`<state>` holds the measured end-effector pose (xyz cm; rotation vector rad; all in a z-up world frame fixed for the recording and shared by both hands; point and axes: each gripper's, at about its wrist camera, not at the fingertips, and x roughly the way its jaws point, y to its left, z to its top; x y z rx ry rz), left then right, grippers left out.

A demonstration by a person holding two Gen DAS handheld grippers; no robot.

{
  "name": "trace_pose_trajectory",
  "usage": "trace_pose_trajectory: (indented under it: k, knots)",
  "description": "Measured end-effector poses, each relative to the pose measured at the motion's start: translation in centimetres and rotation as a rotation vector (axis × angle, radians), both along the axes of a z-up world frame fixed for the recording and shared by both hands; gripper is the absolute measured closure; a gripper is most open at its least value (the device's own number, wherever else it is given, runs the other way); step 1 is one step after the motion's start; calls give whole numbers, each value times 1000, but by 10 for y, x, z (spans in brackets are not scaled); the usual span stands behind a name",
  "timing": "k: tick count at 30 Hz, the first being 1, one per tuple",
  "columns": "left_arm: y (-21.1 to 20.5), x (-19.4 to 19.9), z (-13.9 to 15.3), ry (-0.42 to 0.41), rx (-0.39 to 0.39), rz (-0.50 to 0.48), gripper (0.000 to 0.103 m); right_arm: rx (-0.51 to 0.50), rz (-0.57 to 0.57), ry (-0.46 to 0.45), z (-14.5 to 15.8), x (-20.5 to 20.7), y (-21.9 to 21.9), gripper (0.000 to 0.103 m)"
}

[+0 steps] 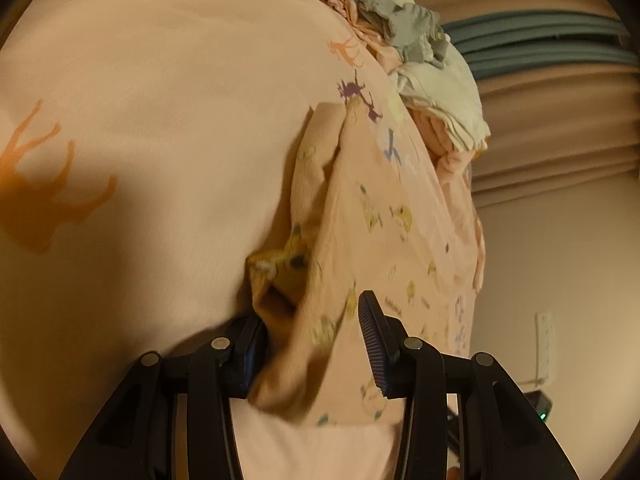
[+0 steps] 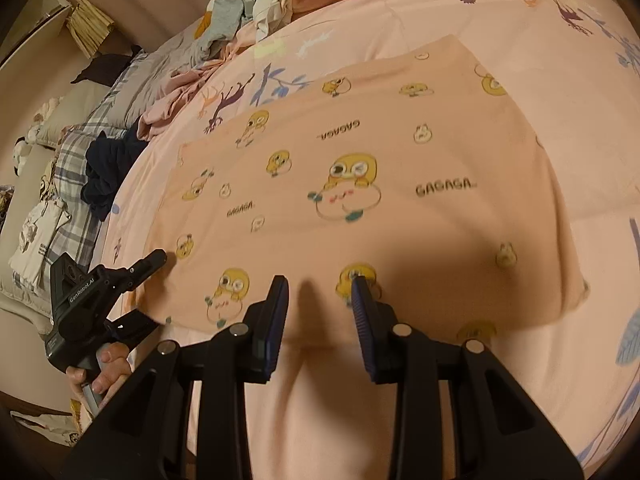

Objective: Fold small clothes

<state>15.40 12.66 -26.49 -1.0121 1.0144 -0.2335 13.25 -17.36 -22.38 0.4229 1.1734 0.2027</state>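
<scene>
The peach duck-print garment [image 2: 360, 184] lies flat on the pink bedsheet [image 2: 520, 20], both the left gripper [image 2: 148, 292] and right gripper [image 2: 320, 292] released at its near edge, freeing the fold.

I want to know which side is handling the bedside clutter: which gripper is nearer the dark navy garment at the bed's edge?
Left. The left gripper sits at the duck-print cloth's corner, just below the navy garment. The right gripper hovers over the cloth's near edge, farther away.
</scene>
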Motion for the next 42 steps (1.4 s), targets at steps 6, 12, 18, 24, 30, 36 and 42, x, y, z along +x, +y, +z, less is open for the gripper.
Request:
trace_pose_trajectory:
  k: [6,12,18,24,30,36,42]
  knots:
    - [-21,18,8,-19,228,-44,80,7,12,26,-21,12,-1,72]
    - [-24,23,14,-23,214,-82,84,110,-6,-6,-25,5,-17,72]
    - [-38,30,41,-98,155,-124,84,205,-40,20,-24,2,-29,72]
    - [-141,53,65,-181,271,-340,84,145,-128,-26,0,-16,-56,69]
    - [-260,46,58,-207,408,-646,82,152,-297,-71,19,-39,-124,65]
    - [-271,22,61,-222,515,-716,71,214,-356,-44,13,-48,-152,61]
    - [-229,15,97,-217,360,-702,54,335,-289,-51,11,-34,-134,52]
